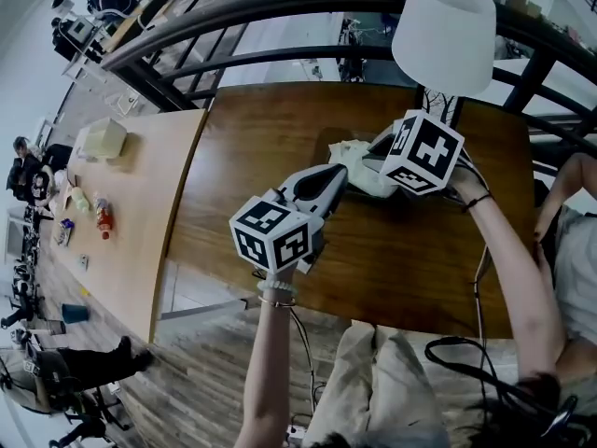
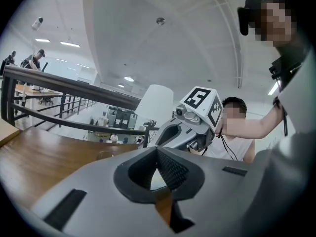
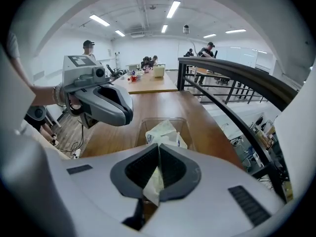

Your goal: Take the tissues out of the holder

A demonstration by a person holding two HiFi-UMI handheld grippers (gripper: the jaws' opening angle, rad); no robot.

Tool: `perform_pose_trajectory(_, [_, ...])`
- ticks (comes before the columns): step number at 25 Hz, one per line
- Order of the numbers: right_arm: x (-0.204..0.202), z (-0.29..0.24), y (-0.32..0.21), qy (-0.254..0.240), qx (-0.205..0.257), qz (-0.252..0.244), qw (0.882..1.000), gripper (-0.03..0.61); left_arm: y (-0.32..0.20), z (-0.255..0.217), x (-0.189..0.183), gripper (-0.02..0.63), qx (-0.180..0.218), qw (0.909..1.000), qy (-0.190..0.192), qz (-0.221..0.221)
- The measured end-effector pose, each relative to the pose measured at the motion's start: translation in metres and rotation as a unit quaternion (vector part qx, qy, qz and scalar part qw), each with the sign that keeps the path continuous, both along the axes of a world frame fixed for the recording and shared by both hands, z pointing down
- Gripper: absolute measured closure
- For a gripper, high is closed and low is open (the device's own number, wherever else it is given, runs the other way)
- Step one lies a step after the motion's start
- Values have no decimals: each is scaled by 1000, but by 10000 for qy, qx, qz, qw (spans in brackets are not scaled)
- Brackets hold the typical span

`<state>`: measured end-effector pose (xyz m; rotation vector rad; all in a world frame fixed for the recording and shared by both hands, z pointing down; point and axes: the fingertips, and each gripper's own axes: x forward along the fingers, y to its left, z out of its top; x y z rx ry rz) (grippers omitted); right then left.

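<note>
Right gripper (image 3: 158, 153) pinches tissue (image 3: 164, 131) over holder (image 3: 188, 132); railing (image 3: 232, 79) beside table (image 3: 211, 127) edge.

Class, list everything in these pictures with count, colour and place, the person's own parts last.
table: one, dark brown, under both grippers
second table: one, pale wood, to the left
holder: one, clear, on the table
tissues: a bunch, white, in the holder
lampshade: one, white, at the table's far side
railing: one, black, beyond the table
left gripper: one, grey, jaws together, beside the holder
right gripper: one, grey, jaws shut on a tissue
</note>
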<state>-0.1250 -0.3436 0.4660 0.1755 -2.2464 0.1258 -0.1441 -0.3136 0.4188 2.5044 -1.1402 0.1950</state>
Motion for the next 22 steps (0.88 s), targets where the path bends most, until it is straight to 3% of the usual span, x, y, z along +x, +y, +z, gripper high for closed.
perform_pose_trajectory(13, [22, -93, 6, -890, 367, 255, 9950, 566, 11, -59, 16, 606, 499, 9986, -64, 169])
perform_pose_trajectory(22, [40, -128, 29, -1388, 545, 497, 9876, 567, 36, -75, 32, 606, 667, 9966, -25, 475])
